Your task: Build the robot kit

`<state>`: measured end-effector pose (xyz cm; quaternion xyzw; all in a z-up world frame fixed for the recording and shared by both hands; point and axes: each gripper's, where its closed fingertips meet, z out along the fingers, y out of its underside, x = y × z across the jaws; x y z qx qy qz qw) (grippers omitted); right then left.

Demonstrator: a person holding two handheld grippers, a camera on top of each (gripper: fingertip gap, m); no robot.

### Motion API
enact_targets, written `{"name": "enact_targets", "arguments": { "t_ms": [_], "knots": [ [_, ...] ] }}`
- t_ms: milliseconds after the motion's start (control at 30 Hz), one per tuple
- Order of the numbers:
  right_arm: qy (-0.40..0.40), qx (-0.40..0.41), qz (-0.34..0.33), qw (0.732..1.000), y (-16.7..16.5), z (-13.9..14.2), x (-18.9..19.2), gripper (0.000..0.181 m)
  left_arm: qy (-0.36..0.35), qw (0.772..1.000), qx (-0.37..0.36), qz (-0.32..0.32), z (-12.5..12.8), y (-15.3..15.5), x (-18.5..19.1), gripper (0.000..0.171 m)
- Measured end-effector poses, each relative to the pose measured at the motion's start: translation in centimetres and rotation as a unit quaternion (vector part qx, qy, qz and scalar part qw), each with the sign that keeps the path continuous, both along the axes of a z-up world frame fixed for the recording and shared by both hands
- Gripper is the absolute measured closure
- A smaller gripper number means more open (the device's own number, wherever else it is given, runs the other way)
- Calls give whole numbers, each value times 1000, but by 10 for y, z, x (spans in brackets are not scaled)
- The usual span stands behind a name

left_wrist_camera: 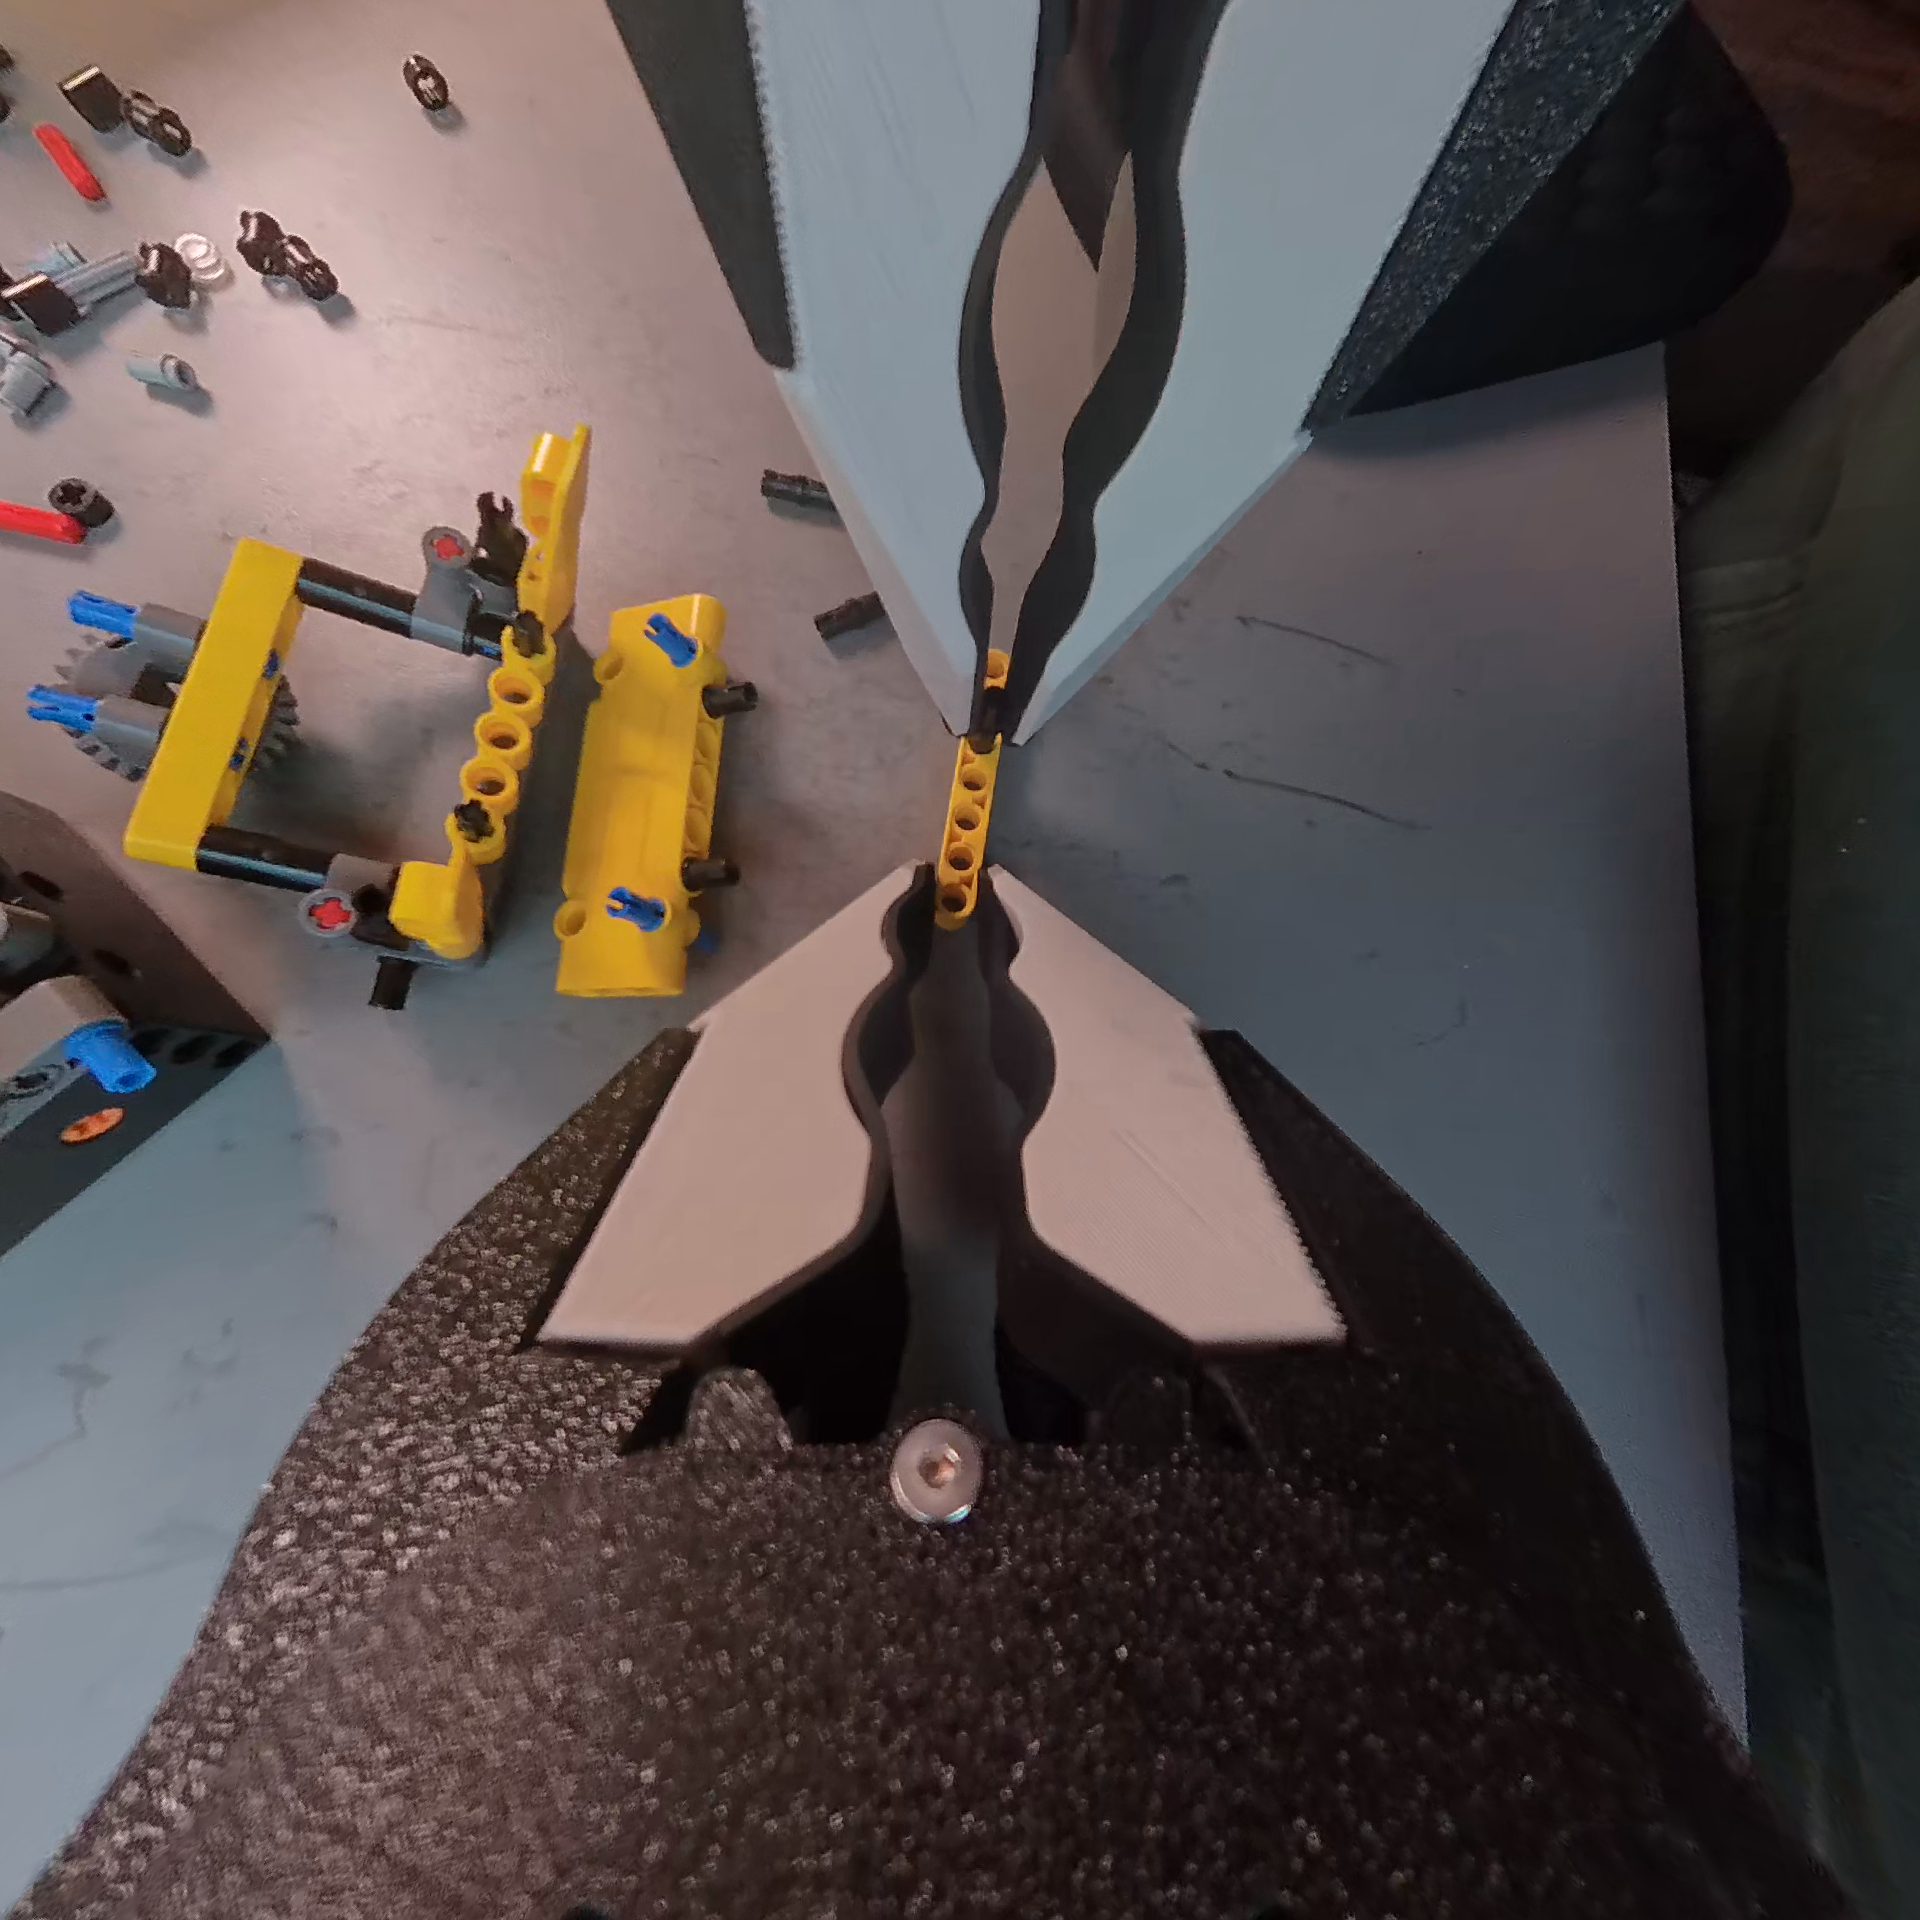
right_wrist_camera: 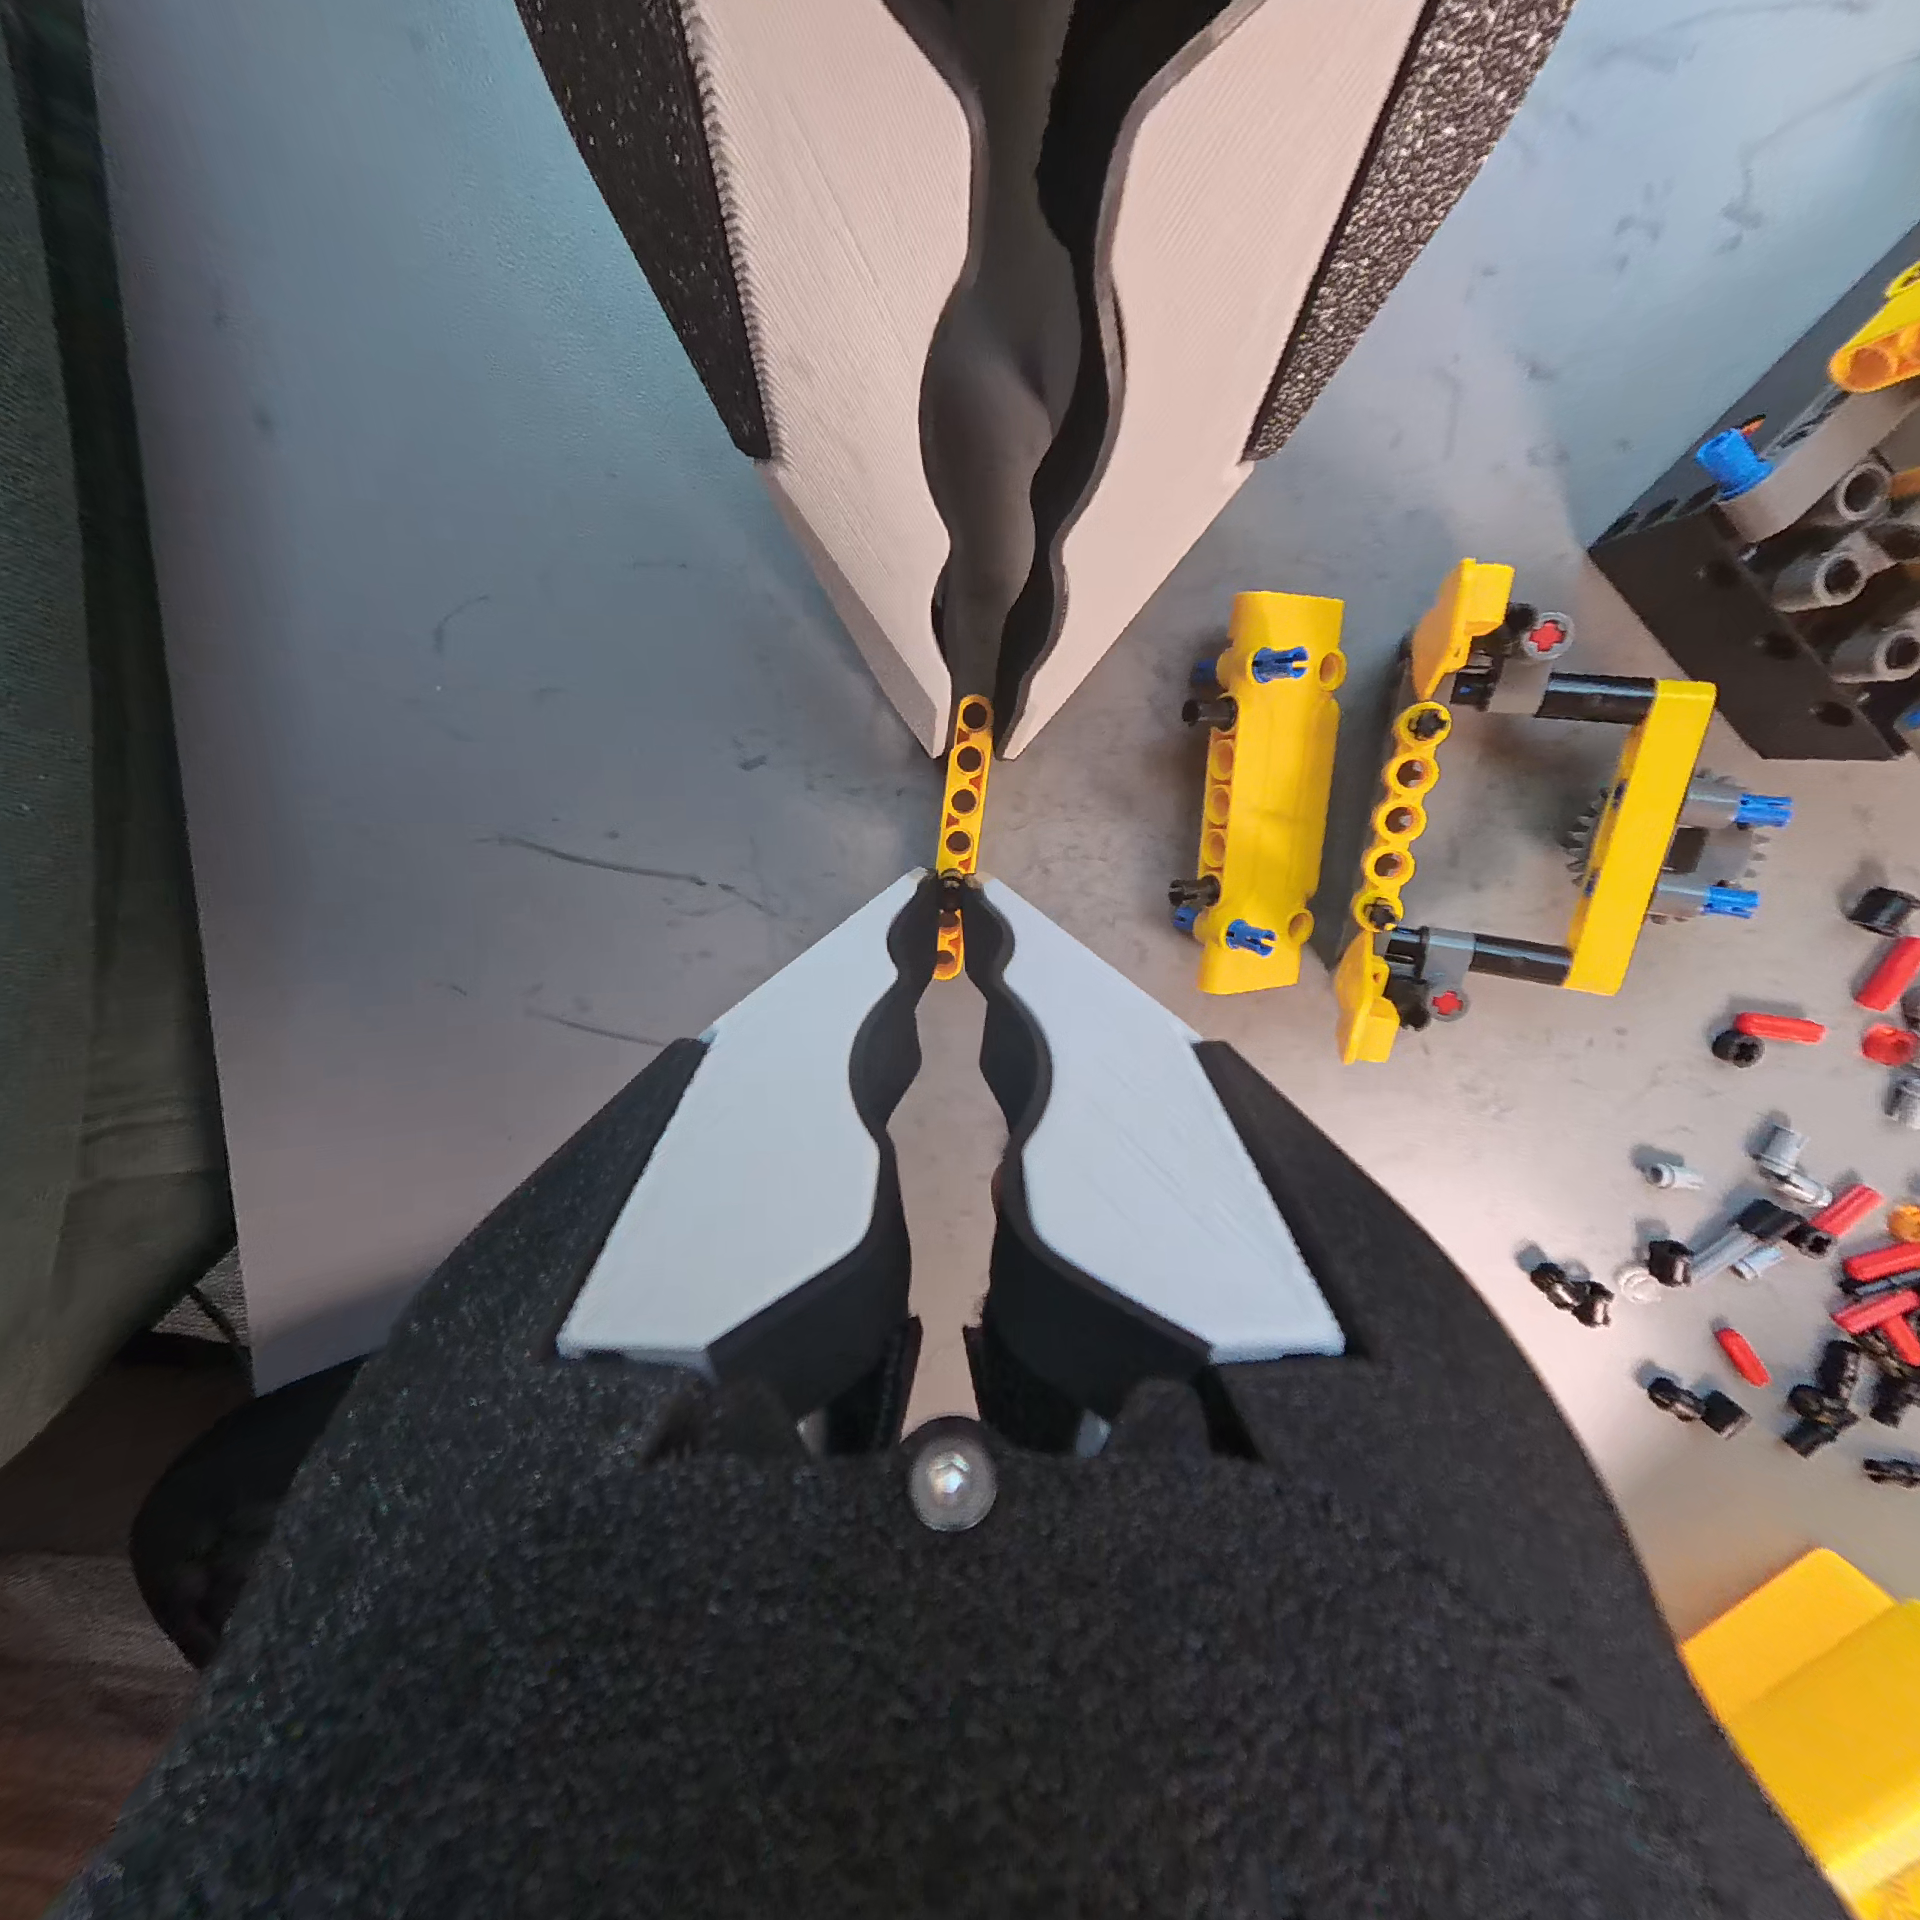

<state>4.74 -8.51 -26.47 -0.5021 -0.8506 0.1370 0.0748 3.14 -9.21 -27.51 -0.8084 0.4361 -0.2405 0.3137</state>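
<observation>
Grey tabletop runs under everything you see, scuffed and bare beneath your two grippers. They meet tip to tip over that bare stretch. Your left gripper is pinching one end of a thin yellow beam, and your right gripper is pinching the other end, so the beam bridges the gap between them, clear of the parts pile. From each wrist view the other gripper comes in from the top and closes on the beam's far end.

To the side sits a black block with grey sockets, partly cut off by the frame. Nearer lies a yellow frame with black axles, a grey gear and blue pins, and just beside it a yellow panel with blue and black pins. Both are well apart from the beam and nothing stands between them and your tips.

The beam looks like rigid plastic, light and smooth, with a row of holes along it. I'd judge it will not bend, but it could twist or slip in a tip-only pinch; the flat faces near either end give the surest hold.

Small loose pieces, red axles, black connectors and two black pins, scatter farther out.
</observation>
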Motion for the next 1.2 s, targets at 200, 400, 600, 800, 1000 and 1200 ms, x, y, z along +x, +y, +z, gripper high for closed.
{"name": "enact_targets", "arguments": {
  "t_ms": [200,400,600,800,1000,1200],
  "knots": [
    [-11,21,-8,1000,4,-5,0,179,4,1000,3,10,0,0,2,165],
    [-19,16,-9,1000,3,-6,0,178,-1,1000,-2,9,0,0,1,165],
    [7,9,-36,999,3,-5,-1,178,-1,1000,-1,8,0,0,0,165],
    [72,6,-42,996,1,3,-3,159,-3,1000,-3,6,1,-1,1,165],
    [72,3,-39,997,4,4,-2,175,-2,1000,-2,6,1,-1,0,165],
    [62,8,-30,998,6,3,-3,178,-3,1000,-2,6,1,-1,0,165]
  ]
}}
